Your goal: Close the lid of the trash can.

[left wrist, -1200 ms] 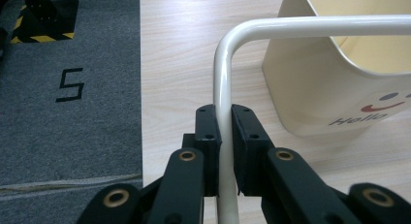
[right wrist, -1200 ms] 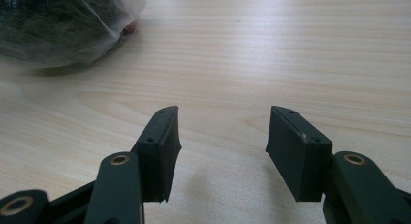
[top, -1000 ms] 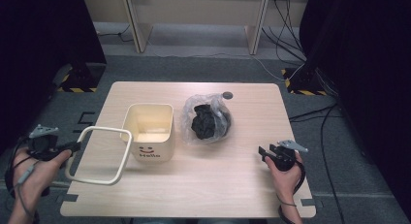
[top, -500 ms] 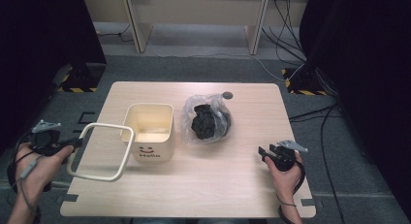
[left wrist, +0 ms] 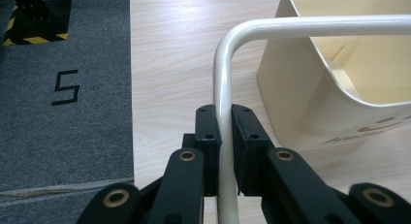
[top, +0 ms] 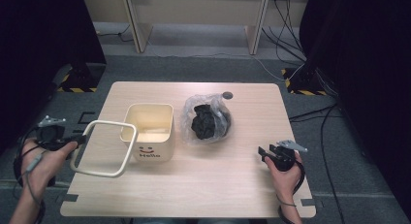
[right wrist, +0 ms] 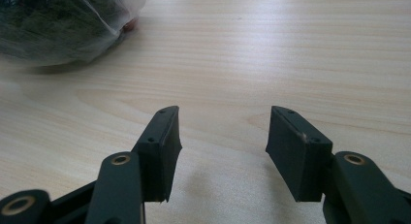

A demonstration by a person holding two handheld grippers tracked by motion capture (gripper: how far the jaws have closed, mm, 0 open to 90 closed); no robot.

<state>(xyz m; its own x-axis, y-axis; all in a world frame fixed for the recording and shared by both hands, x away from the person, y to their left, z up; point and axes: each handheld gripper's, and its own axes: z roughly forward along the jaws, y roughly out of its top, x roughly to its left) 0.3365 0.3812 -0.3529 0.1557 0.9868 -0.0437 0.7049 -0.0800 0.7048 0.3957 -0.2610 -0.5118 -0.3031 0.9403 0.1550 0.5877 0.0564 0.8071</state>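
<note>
A cream rounded-square ring hangs over the table's left edge, beside a cream bin with a smiley and "Hello" on its front. My left gripper is shut on the ring's left bar. In the left gripper view the bar runs up between the pressed jaws of my left gripper, and the bin's wall stands to the right. A clear plastic bag with dark contents lies right of the bin. My right gripper rests low at the table's right side, open and empty, its jaws pointing towards the bag.
The light wooden table has a small dark round spot near its far edge. Grey carpet with a black "5" lies left of the table. Cables and dark stands sit on the floor behind.
My left hand and the ring have shifted slightly up the picture. The right gripper, bin and bag stay where they were.
</note>
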